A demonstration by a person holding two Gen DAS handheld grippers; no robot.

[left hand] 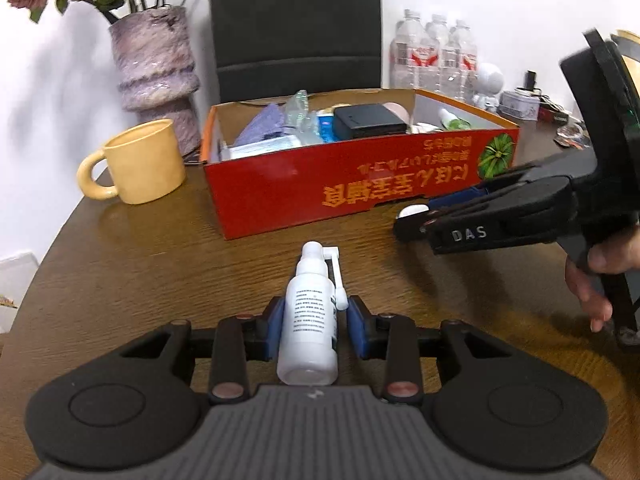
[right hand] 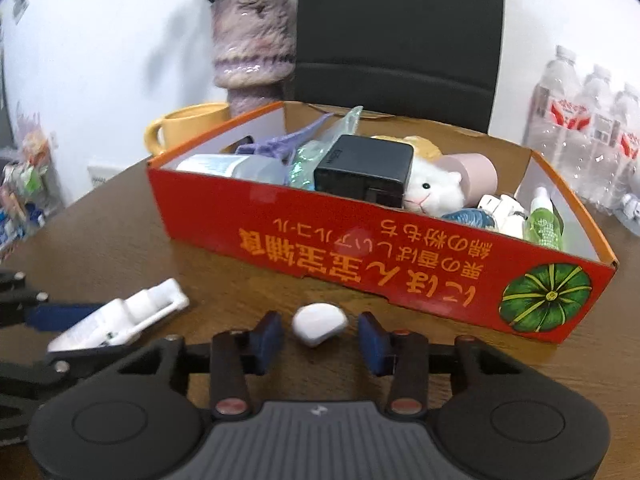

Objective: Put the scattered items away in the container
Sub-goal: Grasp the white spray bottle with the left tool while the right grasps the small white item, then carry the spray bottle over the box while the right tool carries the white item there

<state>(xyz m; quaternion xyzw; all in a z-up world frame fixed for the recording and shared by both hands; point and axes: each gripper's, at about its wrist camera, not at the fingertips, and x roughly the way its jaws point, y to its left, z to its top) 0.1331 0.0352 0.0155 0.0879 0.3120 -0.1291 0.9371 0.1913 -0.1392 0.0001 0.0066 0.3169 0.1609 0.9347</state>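
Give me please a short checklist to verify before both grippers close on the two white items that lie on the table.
1. White spray bottle lies between the left gripper pads: ok.
2. Left pads touch the bottle: the left pad seems to touch, a small gap shows at the right pad: not ok yet.
3. Small white case sits between the right gripper fingers, toward their tips: ok, but jaws stand open, apart from it.
4. The two grippers do not block each other: ok, close but apart.
5. Red box has free room for both items: cannot tell, it looks quite full.
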